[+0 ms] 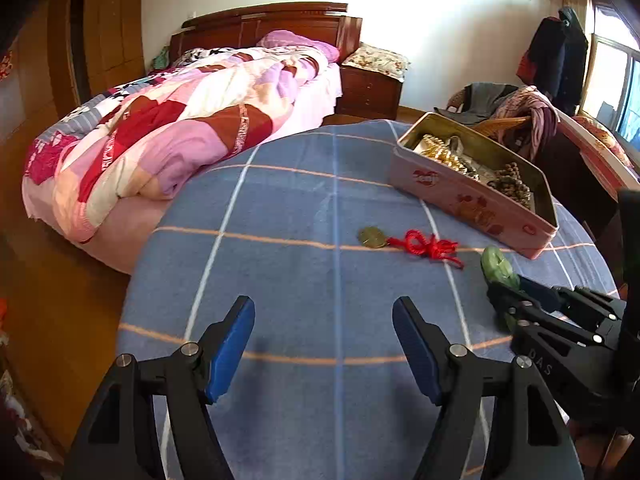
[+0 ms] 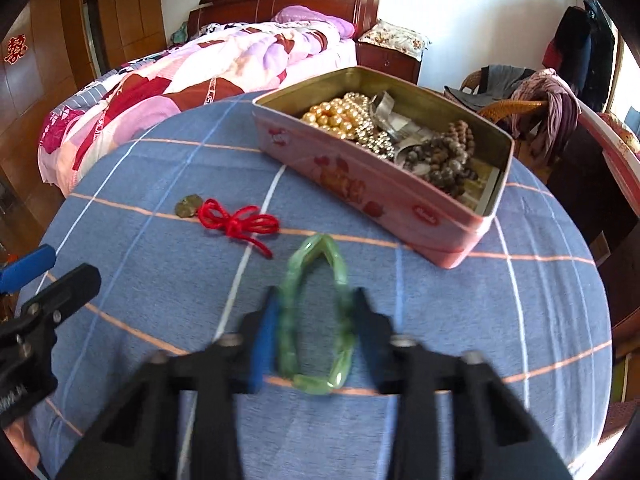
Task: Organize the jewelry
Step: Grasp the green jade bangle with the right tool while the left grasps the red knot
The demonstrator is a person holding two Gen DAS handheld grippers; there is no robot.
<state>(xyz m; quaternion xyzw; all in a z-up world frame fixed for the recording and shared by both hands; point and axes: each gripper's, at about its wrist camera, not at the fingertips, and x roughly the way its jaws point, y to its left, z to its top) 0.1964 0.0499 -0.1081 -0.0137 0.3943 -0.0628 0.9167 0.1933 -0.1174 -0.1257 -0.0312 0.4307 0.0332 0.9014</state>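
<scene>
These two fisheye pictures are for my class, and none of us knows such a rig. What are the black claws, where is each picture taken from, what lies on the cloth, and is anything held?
The claws are hand-held two-finger grippers, each carrying a camera looking along its fingers. The left view shows the left gripper open and empty; the right view shows the right gripper shut on a green bracelet. On the blue checked cloth lie a coin pendant on red cord and an open pink tin of beads and bangles.

We see bright daylight from the window, strong fisheye bending at the edges, and motion-blurred right tongs.
</scene>
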